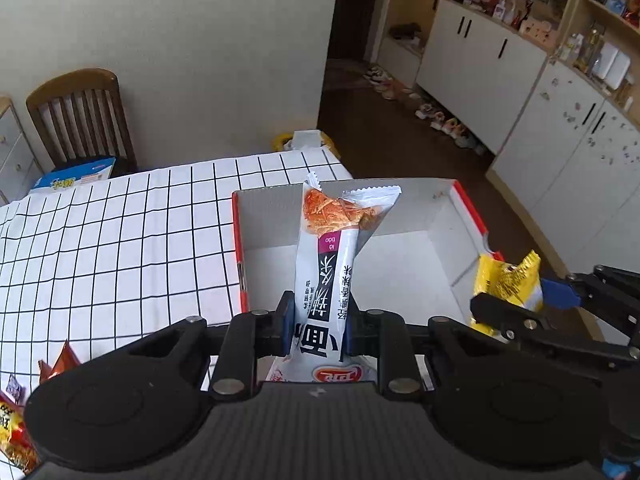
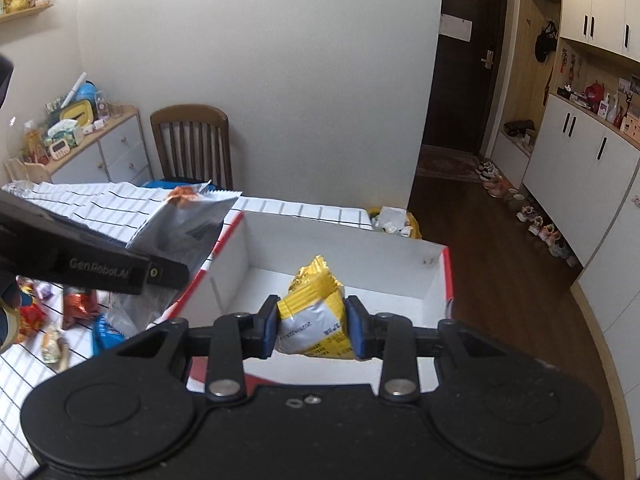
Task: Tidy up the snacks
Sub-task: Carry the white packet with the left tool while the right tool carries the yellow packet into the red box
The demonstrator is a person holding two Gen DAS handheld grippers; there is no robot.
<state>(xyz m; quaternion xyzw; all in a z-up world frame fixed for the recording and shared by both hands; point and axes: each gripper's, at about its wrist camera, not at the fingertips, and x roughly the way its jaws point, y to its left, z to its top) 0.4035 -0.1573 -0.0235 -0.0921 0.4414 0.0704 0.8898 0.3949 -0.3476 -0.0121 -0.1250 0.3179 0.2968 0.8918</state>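
Left gripper [image 1: 318, 326] clamped on long white snack packet [image 1: 324, 280] above white cardboard box with red edges [image 1: 400, 208], right gripper [image 2: 314, 330] pinching small yellow snack pouch [image 2: 316, 312] over same box, black-grid white tablecloth [image 1: 120, 240] under the box

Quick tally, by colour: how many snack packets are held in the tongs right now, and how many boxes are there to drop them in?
White long plastic snack packet: 1
Yellow crinkled foil snack packet: 1
White cardboard box with red edges: 1
Total: 3
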